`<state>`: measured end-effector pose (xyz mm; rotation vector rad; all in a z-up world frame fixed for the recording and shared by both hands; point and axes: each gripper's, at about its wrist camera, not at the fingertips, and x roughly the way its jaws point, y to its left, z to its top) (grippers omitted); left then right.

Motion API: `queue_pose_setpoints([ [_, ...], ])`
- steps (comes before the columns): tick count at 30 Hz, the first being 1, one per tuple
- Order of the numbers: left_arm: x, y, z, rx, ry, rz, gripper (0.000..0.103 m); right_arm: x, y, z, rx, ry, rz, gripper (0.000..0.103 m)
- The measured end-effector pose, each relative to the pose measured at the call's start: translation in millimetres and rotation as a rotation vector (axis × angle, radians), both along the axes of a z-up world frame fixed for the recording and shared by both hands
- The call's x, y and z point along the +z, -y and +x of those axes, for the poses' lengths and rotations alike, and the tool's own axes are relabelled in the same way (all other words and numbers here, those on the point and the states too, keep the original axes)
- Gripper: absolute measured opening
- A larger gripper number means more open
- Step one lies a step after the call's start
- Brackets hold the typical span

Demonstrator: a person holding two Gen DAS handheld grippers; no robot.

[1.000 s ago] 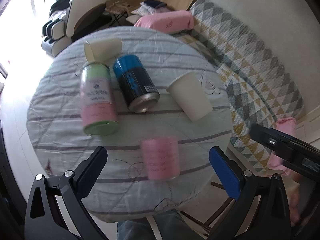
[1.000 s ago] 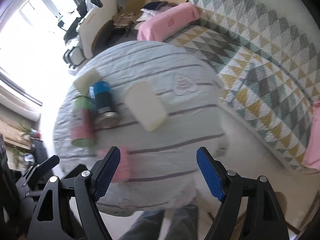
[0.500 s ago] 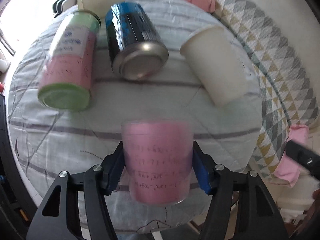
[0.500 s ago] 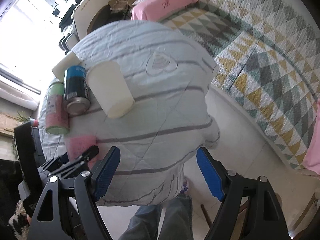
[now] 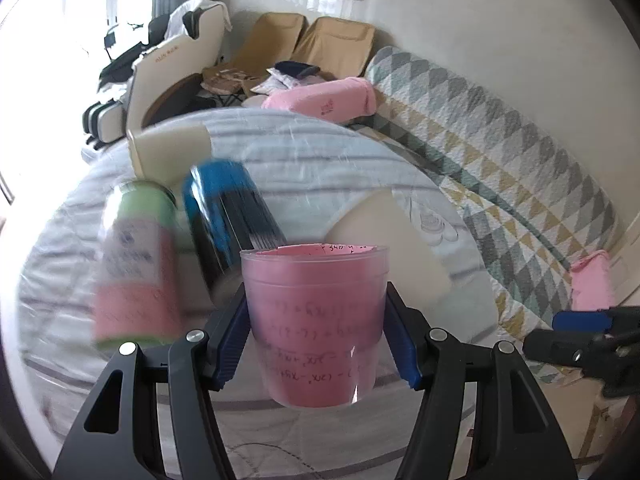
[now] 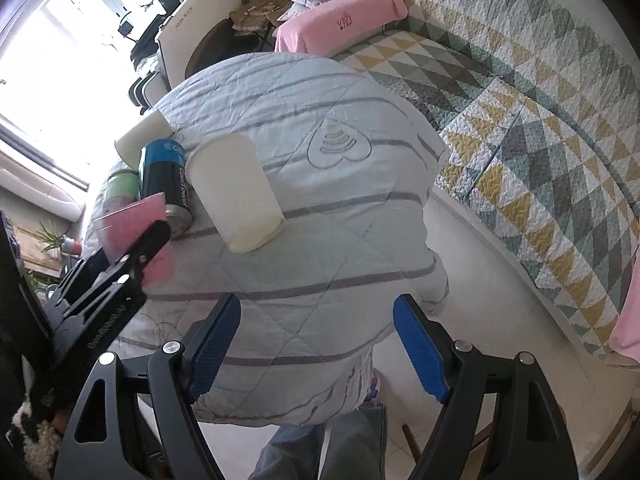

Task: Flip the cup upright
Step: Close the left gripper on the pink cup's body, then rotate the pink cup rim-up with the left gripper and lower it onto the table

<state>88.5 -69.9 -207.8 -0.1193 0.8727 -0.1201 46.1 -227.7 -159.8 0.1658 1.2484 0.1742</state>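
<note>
Left wrist view: left tongs clamp pink cup – handwriting unreadable; right tongs wide.

Readable writing: little of it, mostly faint.

The pink pillow on the sofa carries "VIVI" in dark letters, with a smaller line beneath too small to read. The pink cup shows rows of handwritten figures, with "340" or similar near its rim, the rest illegible. The white recliner bears a short brand word, unclear. The blue can has white lettering, unreadable.
</note>
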Motion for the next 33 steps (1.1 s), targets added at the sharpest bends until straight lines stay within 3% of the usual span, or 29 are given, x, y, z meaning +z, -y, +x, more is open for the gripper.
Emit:
queue_pose_setpoints([
  [4,-33,1,-21,0.012,-0.051,-0.021,0.063,-15,-2,-8,-0.009,-0.009,-0.003,0.080],
  [9,-33,-3,-48,0.041,-0.044,-0.017,0.063,-26,-4,-19,-0.016,-0.037,-0.009,0.080],
  [14,-11,-6,-40,0.034,0.017,-0.020,0.063,-22,-9,-23,-0.003,-0.022,0.001,0.080],
  [19,23,-10,-48,-0.010,0.095,-0.058,0.063,-25,-22,-1,0.066,-0.013,0.002,0.080],
  [23,33,-7,-62,-0.103,0.109,-0.061,0.063,-26,-22,19,0.089,-0.008,0.124,0.079],
  [25,39,-5,-69,-0.145,0.124,-0.073,0.063,-31,-28,25,0.113,-0.025,0.146,0.070],
  [26,41,-6,-72,-0.160,0.133,-0.081,0.063,-36,-29,27,0.127,-0.041,0.187,0.059],
  [27,43,-6,-75,-0.178,0.139,-0.090,0.063,-42,-30,30,0.145,-0.071,0.245,0.046],
  [29,45,-2,-78,-0.211,0.148,-0.090,0.063,-53,-33,33,0.195,-0.122,0.371,0.035],
  [33,40,-1,-80,-0.247,0.134,-0.085,0.063,-62,-36,34,0.251,-0.158,0.534,0.025],
])
